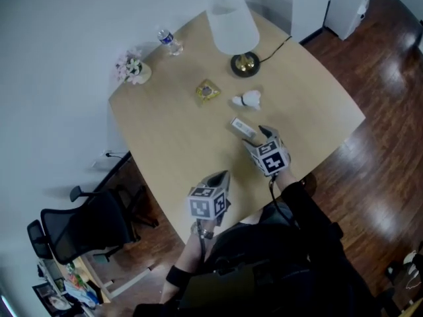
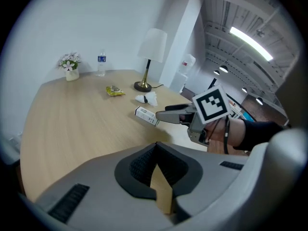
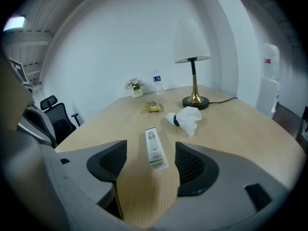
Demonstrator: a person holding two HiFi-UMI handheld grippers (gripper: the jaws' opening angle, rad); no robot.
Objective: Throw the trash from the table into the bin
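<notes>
The right gripper (image 1: 263, 134) is held wide open and lined up with the small box (image 3: 154, 150), which lies on the table (image 1: 172, 144) at the mouth of its jaws, probably for a lengthwise pickup. The left gripper (image 1: 221, 176) is held closed and empty, apart. No bin is seen.
</notes>
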